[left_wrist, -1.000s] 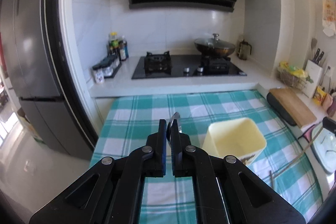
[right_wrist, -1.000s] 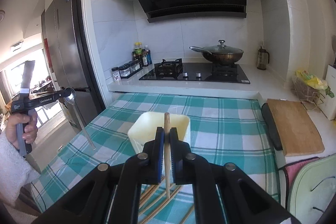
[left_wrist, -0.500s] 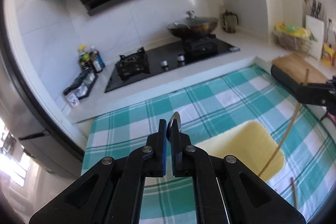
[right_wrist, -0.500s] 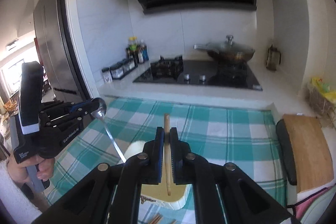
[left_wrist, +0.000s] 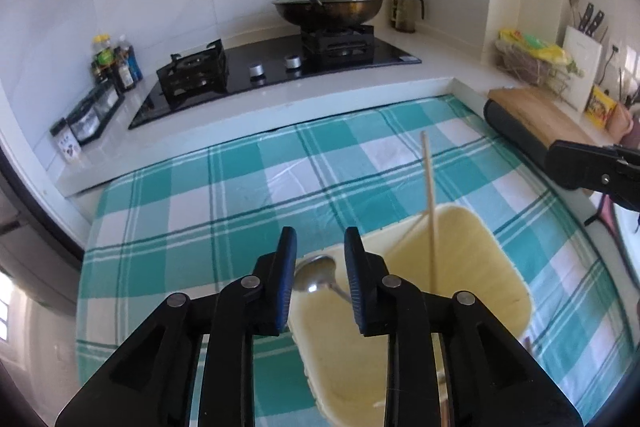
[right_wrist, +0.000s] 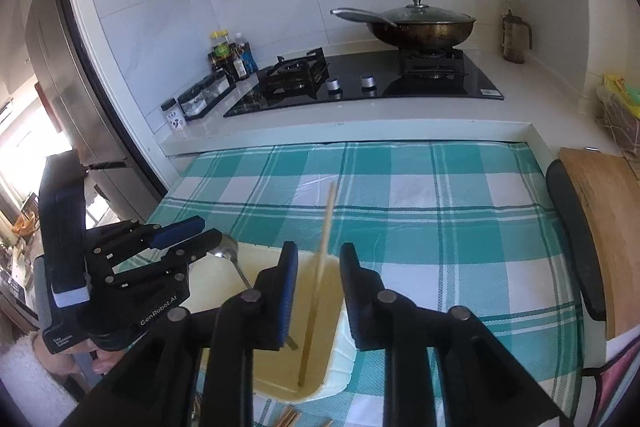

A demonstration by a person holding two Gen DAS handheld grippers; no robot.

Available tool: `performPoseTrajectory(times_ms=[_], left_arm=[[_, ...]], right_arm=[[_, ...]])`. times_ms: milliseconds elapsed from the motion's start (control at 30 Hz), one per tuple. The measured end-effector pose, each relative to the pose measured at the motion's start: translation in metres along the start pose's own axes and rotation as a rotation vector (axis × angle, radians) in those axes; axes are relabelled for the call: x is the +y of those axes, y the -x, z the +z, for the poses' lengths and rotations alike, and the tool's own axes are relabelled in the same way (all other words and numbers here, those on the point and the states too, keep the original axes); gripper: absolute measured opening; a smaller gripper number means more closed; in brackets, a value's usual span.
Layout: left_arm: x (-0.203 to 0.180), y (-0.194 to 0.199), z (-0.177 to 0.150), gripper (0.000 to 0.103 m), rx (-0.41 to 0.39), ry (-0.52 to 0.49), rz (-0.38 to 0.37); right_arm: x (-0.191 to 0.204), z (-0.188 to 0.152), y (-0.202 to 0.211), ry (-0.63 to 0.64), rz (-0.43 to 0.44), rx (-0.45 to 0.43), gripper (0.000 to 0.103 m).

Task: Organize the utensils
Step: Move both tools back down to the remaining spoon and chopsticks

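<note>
A pale yellow container (left_wrist: 472, 259) (right_wrist: 276, 379) stands on the green checked cloth. A metal spoon (left_wrist: 316, 277) (right_wrist: 230, 253) leans in it with its bowl up, and a wooden chopstick (left_wrist: 429, 195) (right_wrist: 320, 267) stands in it. My left gripper (left_wrist: 320, 247) is open just above the container, its jaws either side of the spoon bowl without touching it. It also shows in the right wrist view (right_wrist: 192, 231). My right gripper (right_wrist: 319, 261) is open above the container, the chopstick free between its jaws. Its fingers (left_wrist: 576, 167) show at the right edge.
More wooden chopsticks (right_wrist: 286, 419) lie on the cloth in front of the container. A wooden cutting board (right_wrist: 600, 223) lies to the right. A hob with a lidded wok (left_wrist: 328, 7) and bottles (left_wrist: 116, 63) stand on the counter behind.
Both grippers have opened. The spoon and the chopstick were let go and now stand in the yellow container. Both grippers have come down closer over it.
</note>
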State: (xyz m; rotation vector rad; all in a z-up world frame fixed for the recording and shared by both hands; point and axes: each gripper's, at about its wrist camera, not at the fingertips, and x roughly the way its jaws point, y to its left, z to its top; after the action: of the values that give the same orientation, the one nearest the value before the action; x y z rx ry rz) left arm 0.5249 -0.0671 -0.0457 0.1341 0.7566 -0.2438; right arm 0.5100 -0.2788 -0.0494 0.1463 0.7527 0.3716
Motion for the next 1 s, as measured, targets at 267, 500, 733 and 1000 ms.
performPoseTrajectory(times_ms=[267, 500, 733, 1000], left_arm=[[0.042, 0.13, -0.079, 0.072, 0.005, 0.132, -0.013], [0.027, 0.17, -0.246, 0.077, 0.154, 0.24, 0.015], [-0.026, 0.154, -0.314, 0.077, 0.227, 0.278, -0.031], [-0.042, 0.156, -0.308, 0.077, 0.202, 0.274, -0.052]], right_arm=[[0.011, -0.05, 0.133, 0.109, 0.021, -0.126, 0.037], [0.001, -0.214, 0.174, 0.117, -0.2, -0.067, 0.037], [-0.01, -0.343, 0.152, -0.1, -0.25, 0.094, 0.037], [0.012, -0.339, 0.146, -0.043, -0.219, 0.063, 0.037]])
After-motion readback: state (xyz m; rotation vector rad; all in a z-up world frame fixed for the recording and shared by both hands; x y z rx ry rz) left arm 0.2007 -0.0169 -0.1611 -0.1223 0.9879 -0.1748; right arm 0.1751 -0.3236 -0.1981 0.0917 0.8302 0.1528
